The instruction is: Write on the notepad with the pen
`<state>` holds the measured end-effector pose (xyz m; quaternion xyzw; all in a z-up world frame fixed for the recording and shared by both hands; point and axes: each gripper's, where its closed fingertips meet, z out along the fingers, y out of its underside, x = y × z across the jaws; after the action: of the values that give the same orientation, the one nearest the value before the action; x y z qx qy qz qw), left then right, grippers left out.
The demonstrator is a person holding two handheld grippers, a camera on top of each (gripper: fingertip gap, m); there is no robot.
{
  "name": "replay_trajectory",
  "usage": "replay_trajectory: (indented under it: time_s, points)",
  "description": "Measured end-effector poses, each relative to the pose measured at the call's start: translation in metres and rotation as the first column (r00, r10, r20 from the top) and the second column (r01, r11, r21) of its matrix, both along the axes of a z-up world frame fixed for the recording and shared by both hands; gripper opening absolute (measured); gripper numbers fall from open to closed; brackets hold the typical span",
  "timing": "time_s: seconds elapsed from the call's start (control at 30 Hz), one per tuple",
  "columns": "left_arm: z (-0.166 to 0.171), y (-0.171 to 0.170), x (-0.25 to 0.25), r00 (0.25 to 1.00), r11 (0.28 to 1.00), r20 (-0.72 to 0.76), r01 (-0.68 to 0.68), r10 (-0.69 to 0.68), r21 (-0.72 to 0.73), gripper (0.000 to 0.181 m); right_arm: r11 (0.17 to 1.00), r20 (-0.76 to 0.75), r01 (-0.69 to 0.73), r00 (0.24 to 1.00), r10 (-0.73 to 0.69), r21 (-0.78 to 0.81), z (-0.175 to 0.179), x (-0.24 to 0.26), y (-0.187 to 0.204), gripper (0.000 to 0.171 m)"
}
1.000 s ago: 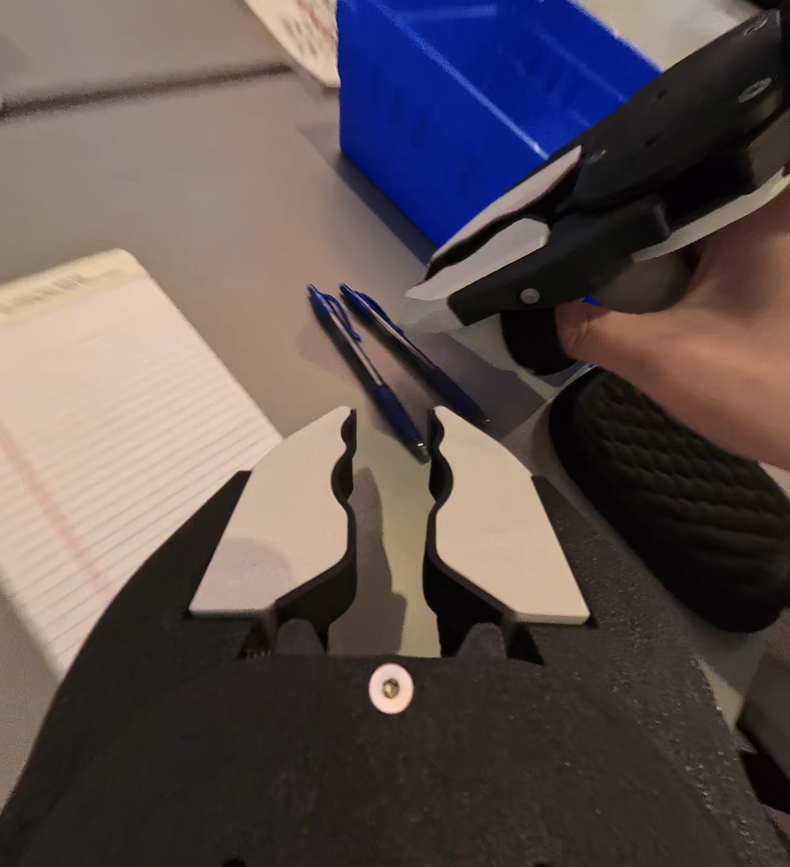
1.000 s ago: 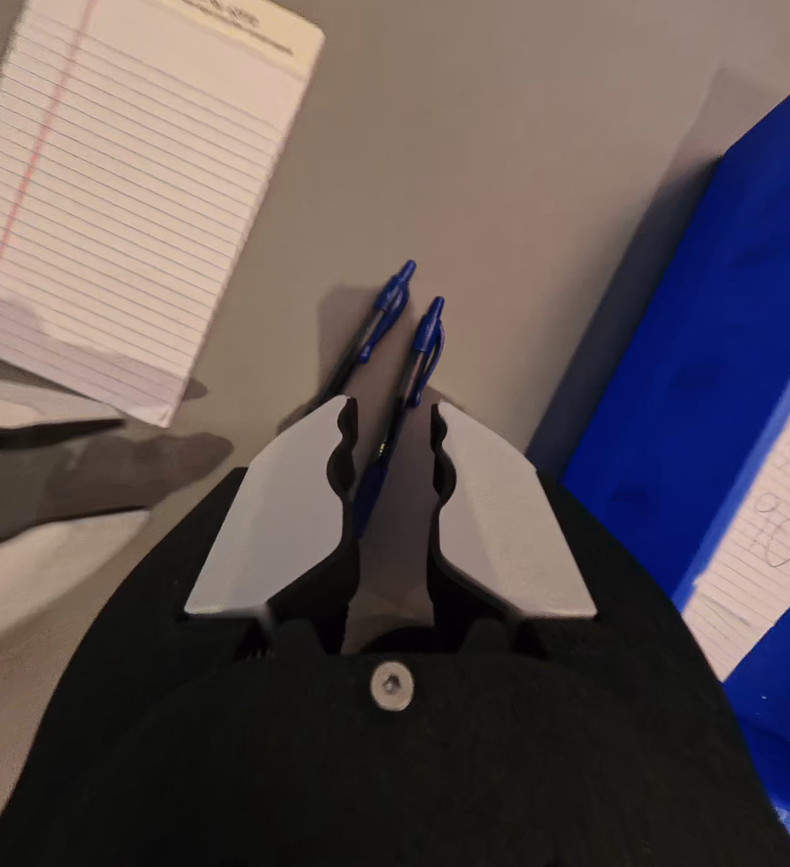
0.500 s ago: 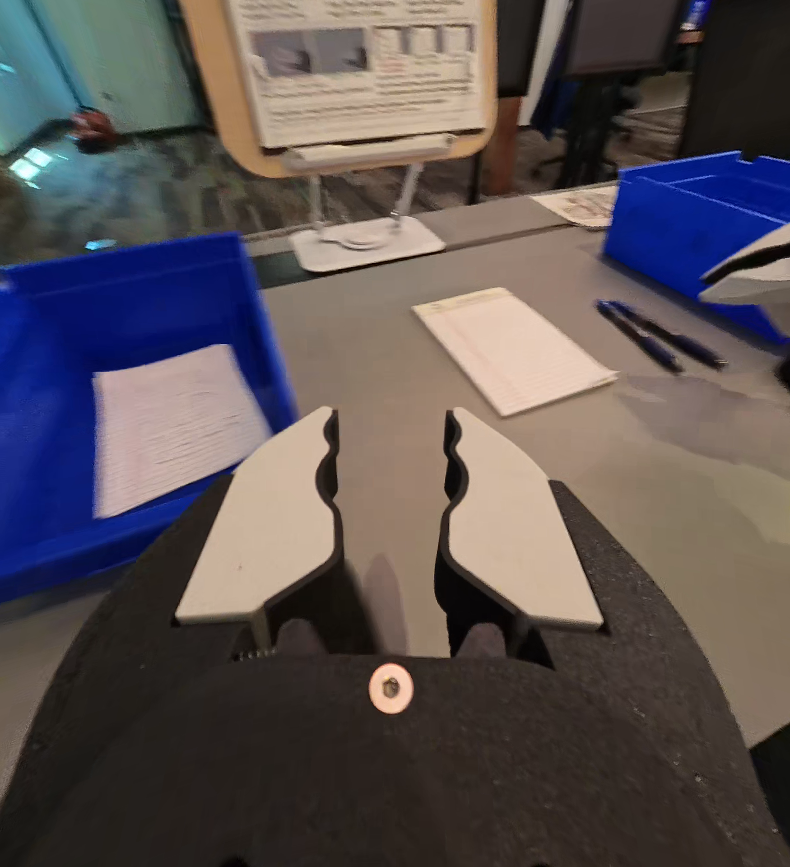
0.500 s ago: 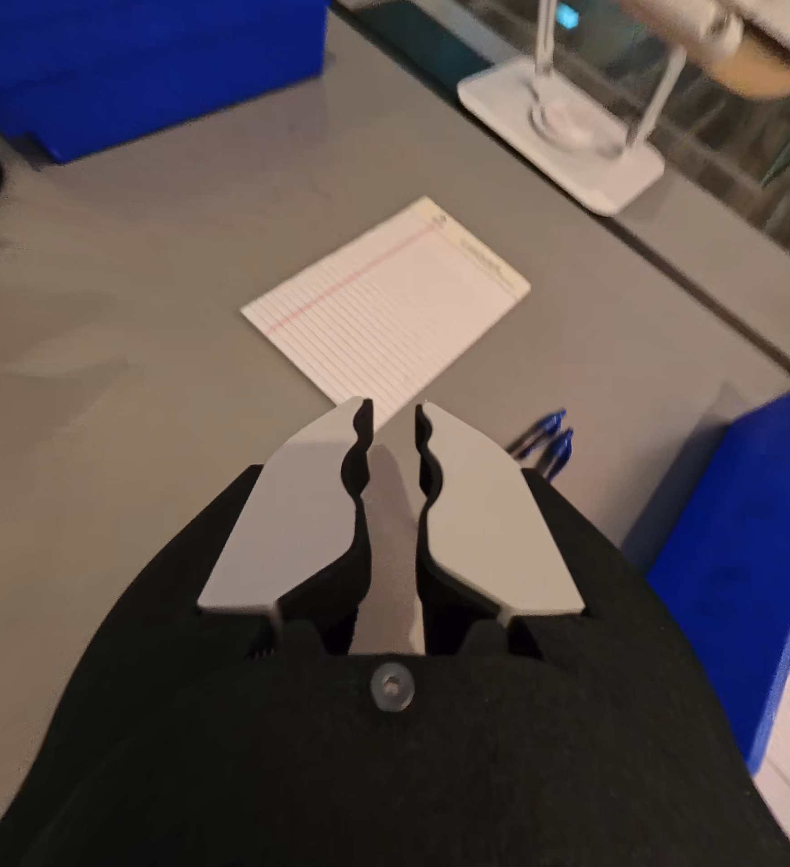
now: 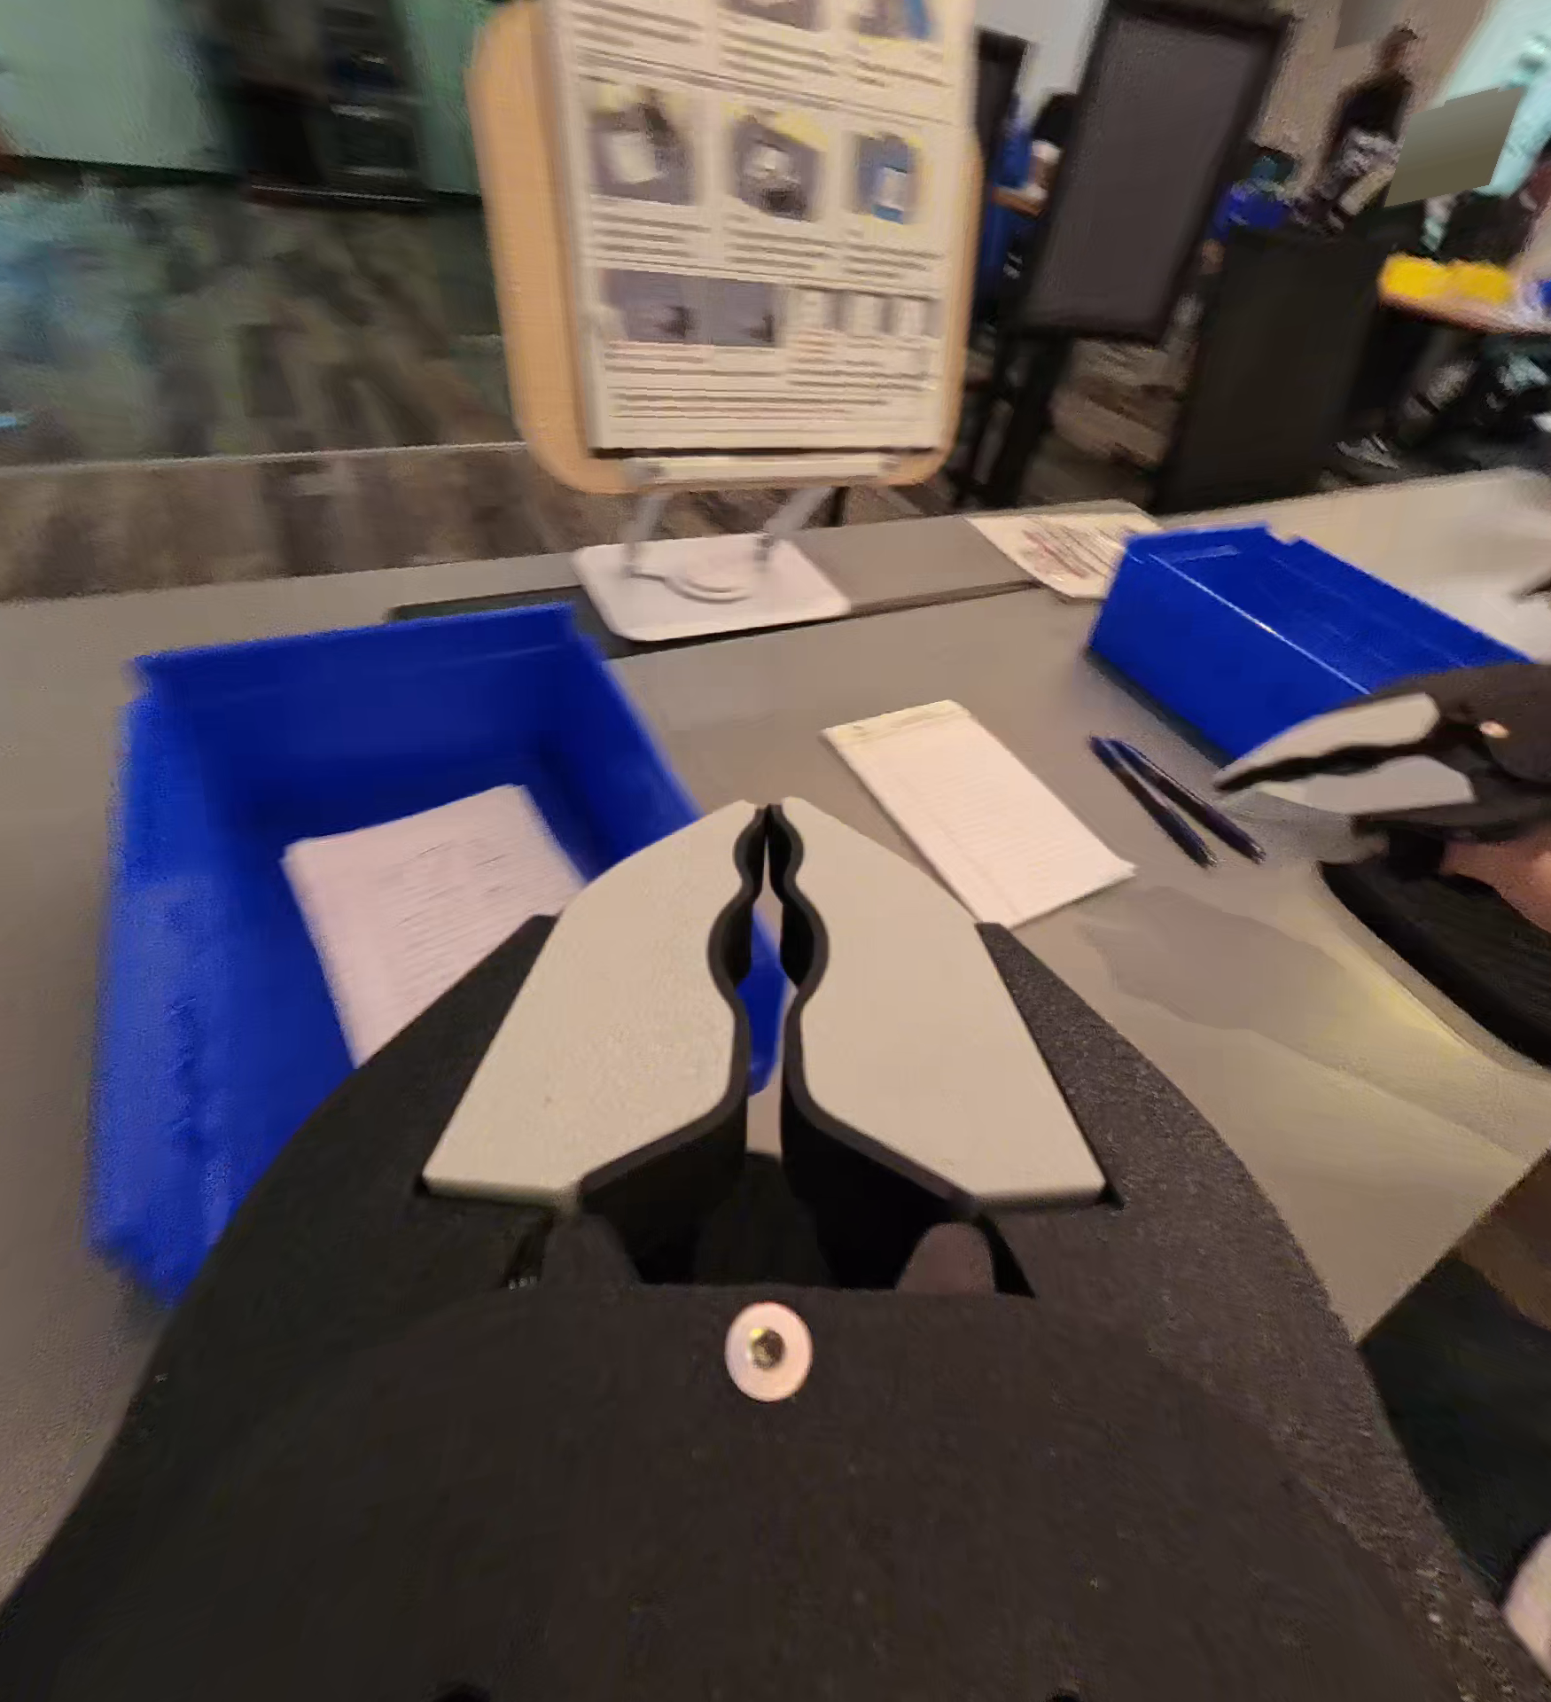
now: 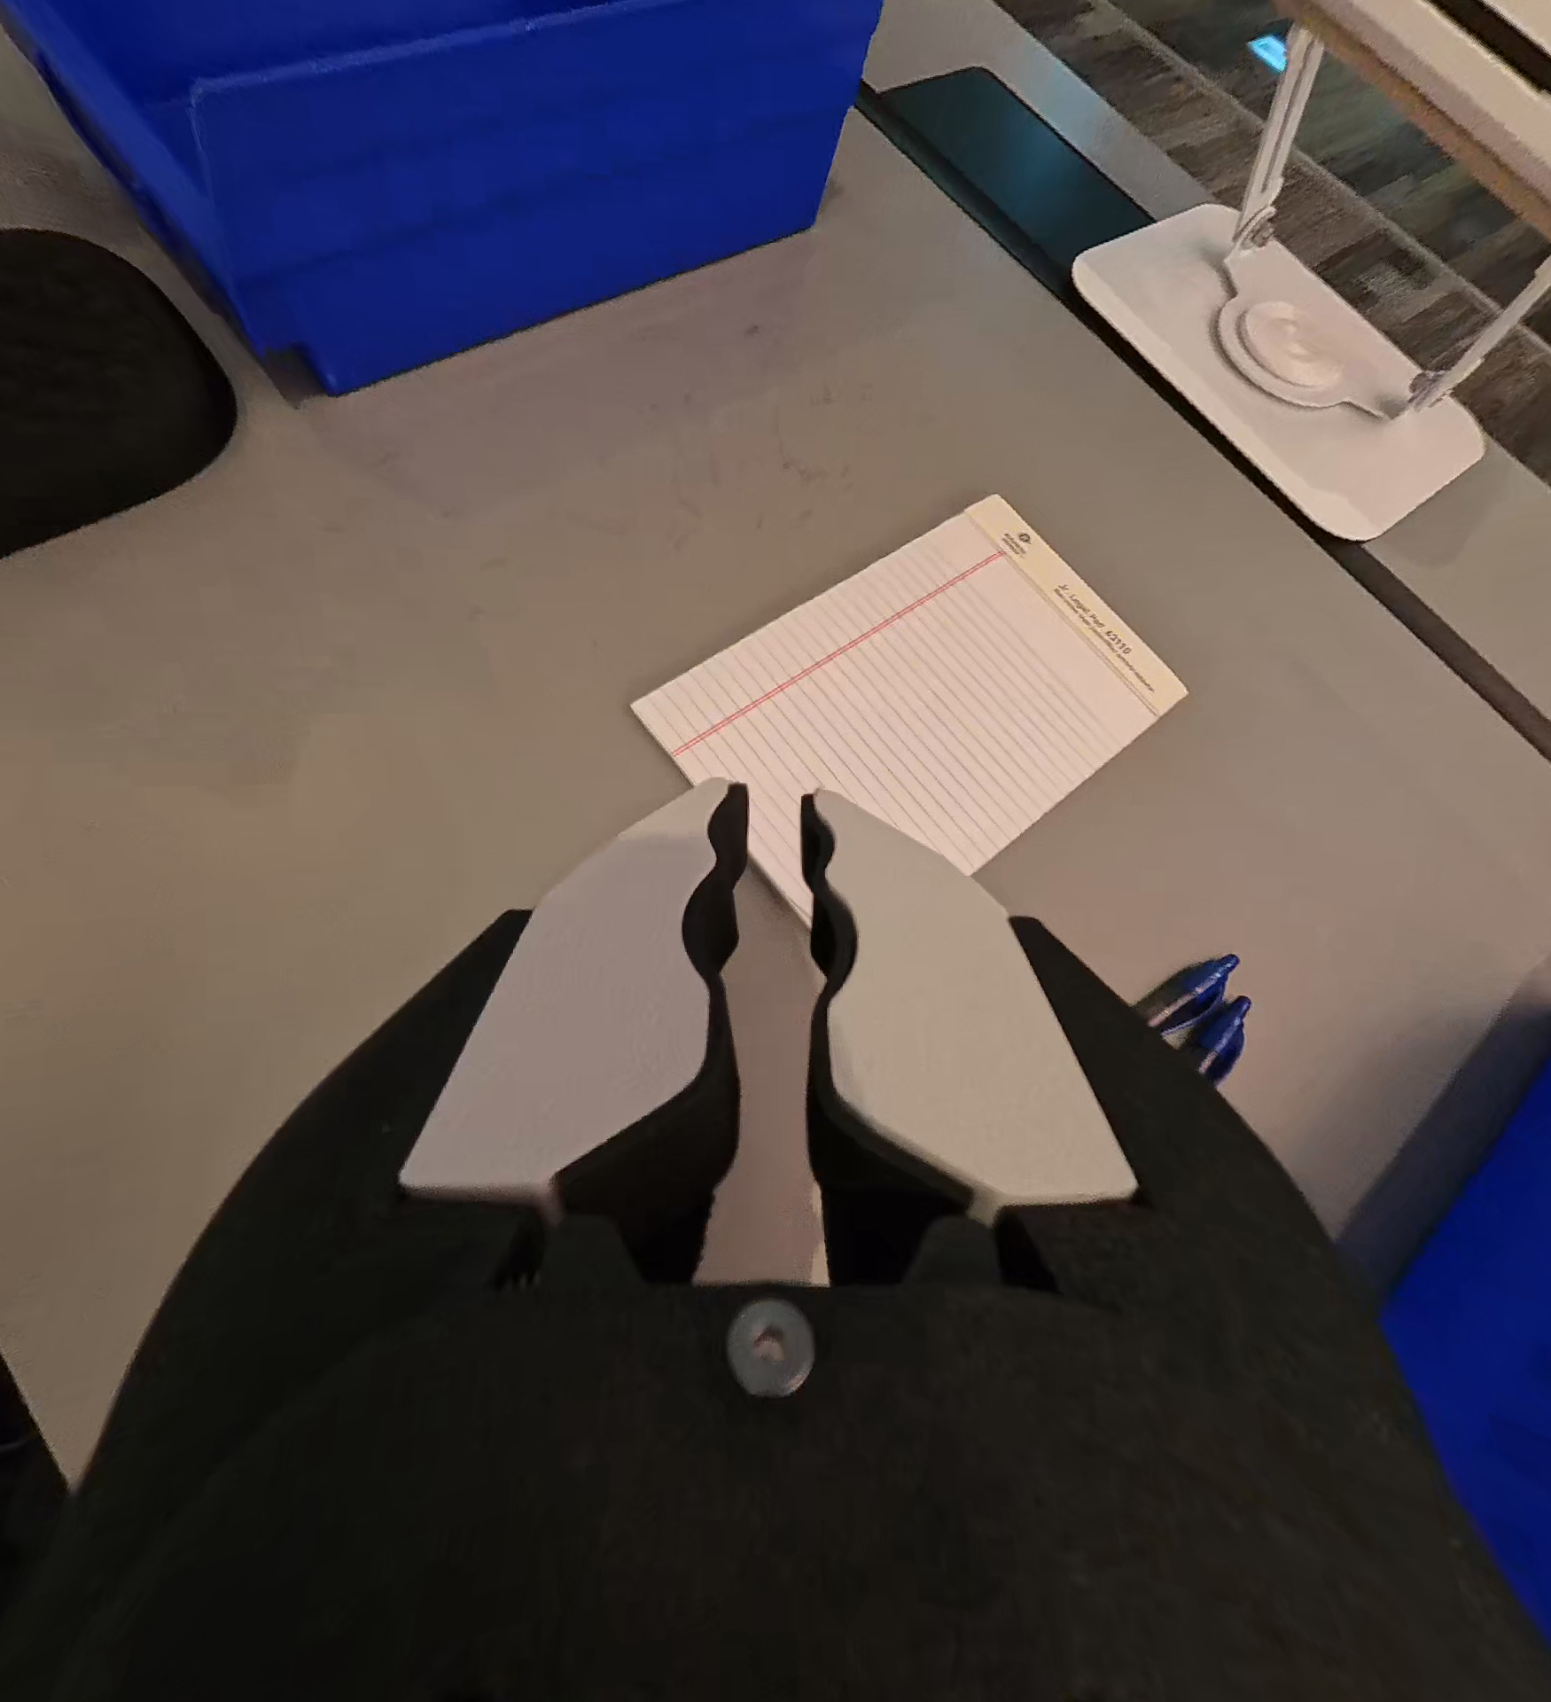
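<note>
Left claw [image 5: 767,810] pinched empty, right claw [image 6: 772,797] slightly parted

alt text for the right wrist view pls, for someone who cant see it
An empty right gripper, slightly open, hovers over a grey table, pointing at a lined notepad. Two blue pens lie to its right, with blue bins beyond and a white stand behind the notepad.

Left hand-held gripper [image 5: 768,810] closed, right hand-held gripper [image 6: 774,794] slightly parted.

White notepad [image 6: 919,700] ruled in blue with a red margin line; seemingly dark-blue pens [image 5: 1163,799]; blue bins [image 5: 367,737].
</note>
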<state>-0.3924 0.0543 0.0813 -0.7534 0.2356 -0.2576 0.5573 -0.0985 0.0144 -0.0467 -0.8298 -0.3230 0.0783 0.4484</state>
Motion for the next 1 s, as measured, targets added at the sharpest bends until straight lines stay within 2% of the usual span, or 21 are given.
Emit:
replay_trajectory:
  time_s: [0.13,0.23,0.33,0.47,0.53,0.6,0.63,0.7,0.8,0.9,0.93,1.0]
  points:
    - [-0.028,-0.021,0.099,0.976,0.989,-0.16,0.141,-0.147,-0.05,0.0,1.0,-0.001,-0.01,1.0,0.01,-0.021,0.0,0.0,0.0,0.011]
    - [-0.055,-0.052,0.136,0.965,0.978,-0.173,0.184,-0.199,-0.101,0.0,0.999,0.001,-0.016,1.0,0.016,-0.033,0.001,0.004,-0.005,0.011]
    - [-0.086,-0.068,0.112,0.973,0.984,-0.188,0.105,-0.131,-0.141,0.0,0.999,0.005,-0.031,0.999,0.031,-0.038,-0.002,0.011,-0.012,0.011]
    - [-0.116,-0.064,0.007,0.969,0.965,-0.215,-0.167,0.122,-0.203,0.0,0.997,0.029,-0.01,0.999,0.012,-0.07,-0.013,0.027,-0.018,0.011]
    - [-0.111,-0.068,-0.017,0.98,0.958,-0.116,-0.182,0.16,-0.22,0.0,0.996,0.006,-0.013,1.0,0.014,-0.086,-0.016,0.029,-0.019,0.011]
    - [-0.101,-0.08,-0.013,0.992,0.965,-0.035,-0.126,0.121,-0.232,0.0,0.995,-0.01,-0.028,1.0,0.027,-0.093,-0.018,0.025,-0.023,0.012]
    - [-0.094,-0.088,-0.006,0.996,0.97,-0.012,-0.091,0.09,-0.224,0.0,0.995,0.0,-0.033,0.999,0.033,-0.09,-0.019,0.025,-0.025,0.012]
    - [-0.076,-0.088,-0.012,0.993,0.979,-0.047,-0.119,0.112,-0.165,0.0,0.995,0.034,-0.042,0.998,0.045,-0.091,-0.022,0.027,-0.031,0.011]
    - [-0.033,-0.048,-0.049,0.977,0.985,-0.139,-0.168,0.16,-0.048,0.0,0.992,0.08,-0.044,0.995,0.053,-0.119,-0.022,0.033,-0.032,0.012]
    - [-0.01,-0.007,-0.083,0.986,0.984,-0.118,-0.135,0.121,-0.119,0.0,0.993,0.1,-0.034,0.994,0.046,-0.115,-0.014,0.038,-0.031,0.013]
    - [-0.008,0.0,-0.091,0.985,0.978,-0.117,-0.144,0.127,-0.152,0.0,0.993,0.104,-0.032,0.994,0.043,-0.11,-0.013,0.04,-0.032,0.013]
    - [0.005,0.004,-0.087,0.986,0.983,-0.11,-0.137,0.125,-0.12,0.0,0.995,0.1,-0.026,0.994,0.036,-0.099,-0.012,0.043,-0.034,0.013]
